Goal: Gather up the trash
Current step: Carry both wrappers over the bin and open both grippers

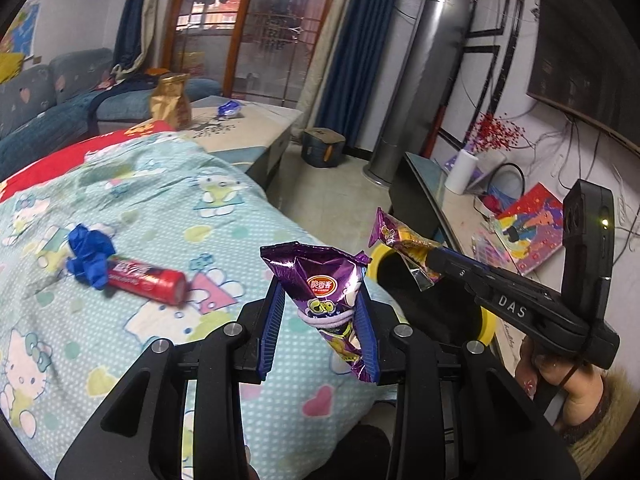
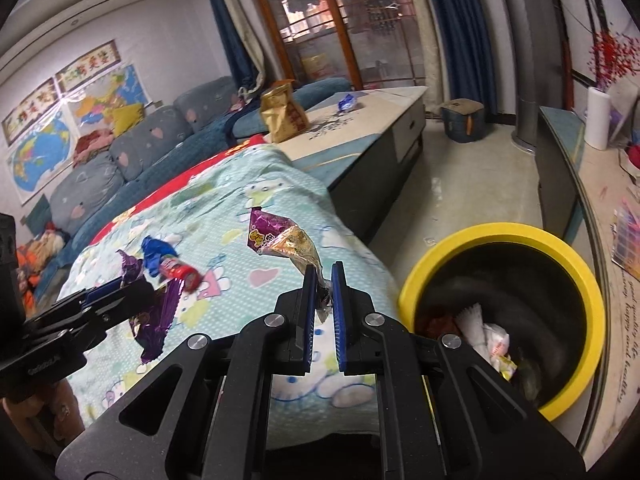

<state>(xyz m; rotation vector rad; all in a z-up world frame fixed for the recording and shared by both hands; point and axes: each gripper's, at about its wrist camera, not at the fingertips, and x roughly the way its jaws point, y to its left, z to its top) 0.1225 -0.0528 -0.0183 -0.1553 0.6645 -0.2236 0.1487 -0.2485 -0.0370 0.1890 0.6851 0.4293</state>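
Purple snack bag (image 1: pixel 326 300) pinched upright in the left gripper (image 1: pixel 320 316), up off the Hello Kitty blanket (image 1: pixel 160 208); purple-and-gold wrapper (image 2: pixel 286 242) clamped by its twisted tail in the right gripper (image 2: pixel 322 300), jaws nearly together, just beside the yellow-rimmed bin (image 2: pixel 496 232); some white and yellow trash already in there; still lying on the blanket: red Coca-Cola can (image 1: pixel 148 278) on its side, touching a crumpled blue wrapper (image 1: pixel 90 250); gold bag (image 1: pixel 172 100) standing on the table (image 1: pixel 256 132) further back.

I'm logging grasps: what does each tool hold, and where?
Left tool: purple snack bag, around its middle. Right tool: gold-and-purple wrapper, by its twisted end.
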